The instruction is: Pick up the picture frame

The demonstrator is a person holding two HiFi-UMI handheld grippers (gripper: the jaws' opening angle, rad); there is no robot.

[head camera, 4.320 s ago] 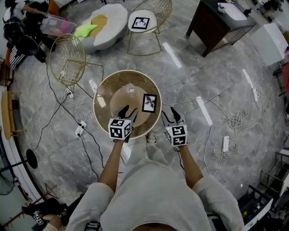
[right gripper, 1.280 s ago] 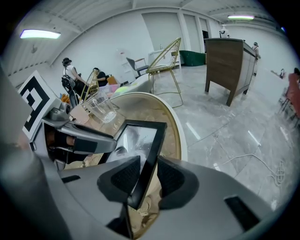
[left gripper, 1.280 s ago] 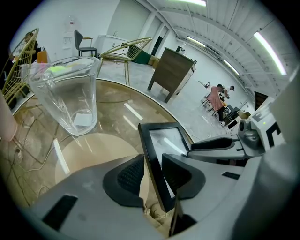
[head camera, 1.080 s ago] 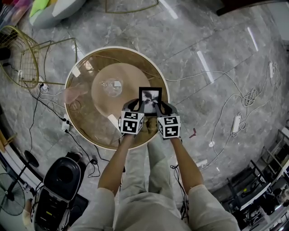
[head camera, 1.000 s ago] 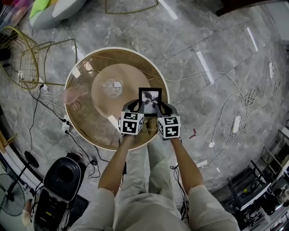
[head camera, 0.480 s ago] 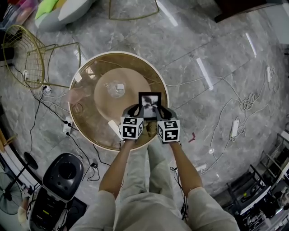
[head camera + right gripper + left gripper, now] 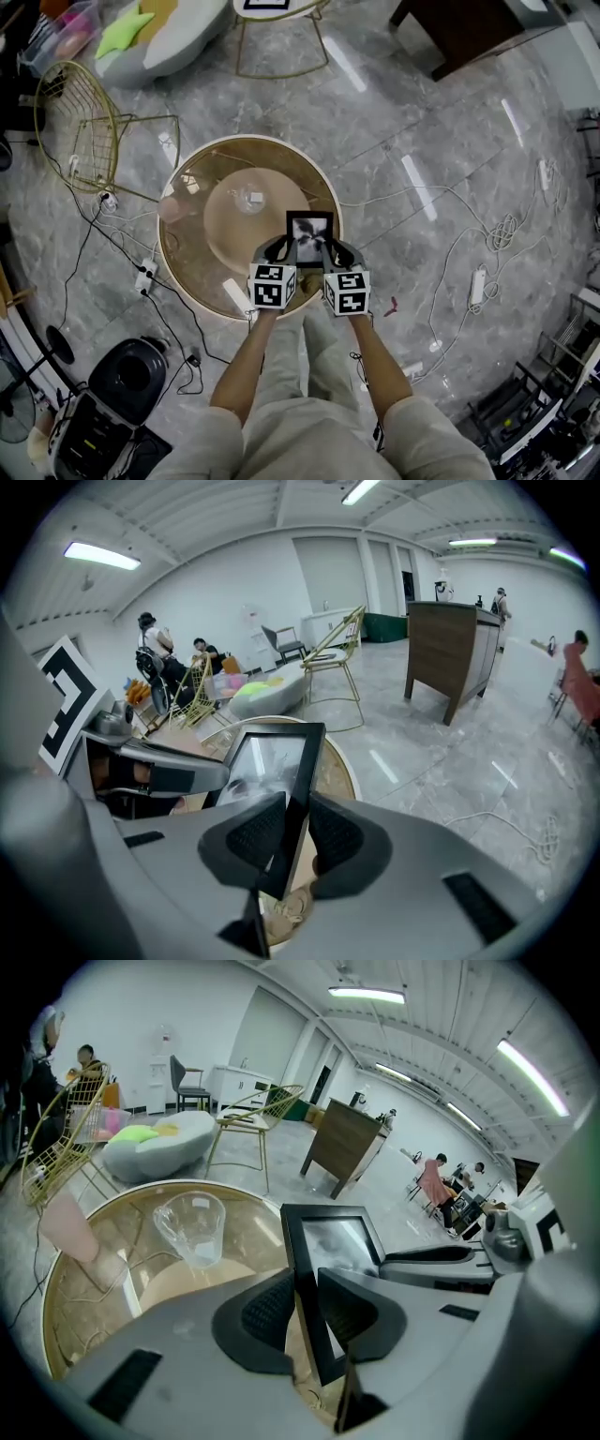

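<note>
The black picture frame (image 7: pixel 309 228) with a grey print hangs above the near right part of the round glass table (image 7: pixel 187 281). My left gripper (image 7: pixel 281 246) grips its left edge; the jaws have just been closing, and the pads press on the edge between them (image 7: pixel 305 1307). My right gripper (image 7: pixel 333 248) clamps the right edge, pads on both faces (image 7: pixel 292 832). In the left gripper view the picture frame (image 7: pixel 333 1241) stands upright. The right gripper view shows the picture frame (image 7: pixel 272 761) tilted slightly.
A clear plastic cup (image 7: pixel 251 197) lies on the table's inner disc, a pink object (image 7: pixel 172 208) near its left rim. A gold wire chair (image 7: pixel 80 117) stands far left. Cables and a power strip (image 7: pixel 478 286) lie on the floor; a black machine (image 7: pixel 127 370) is lower left.
Both grippers have risen together with the picture frame between them, lifting it off the table. The table now looks smaller and farther below.
</note>
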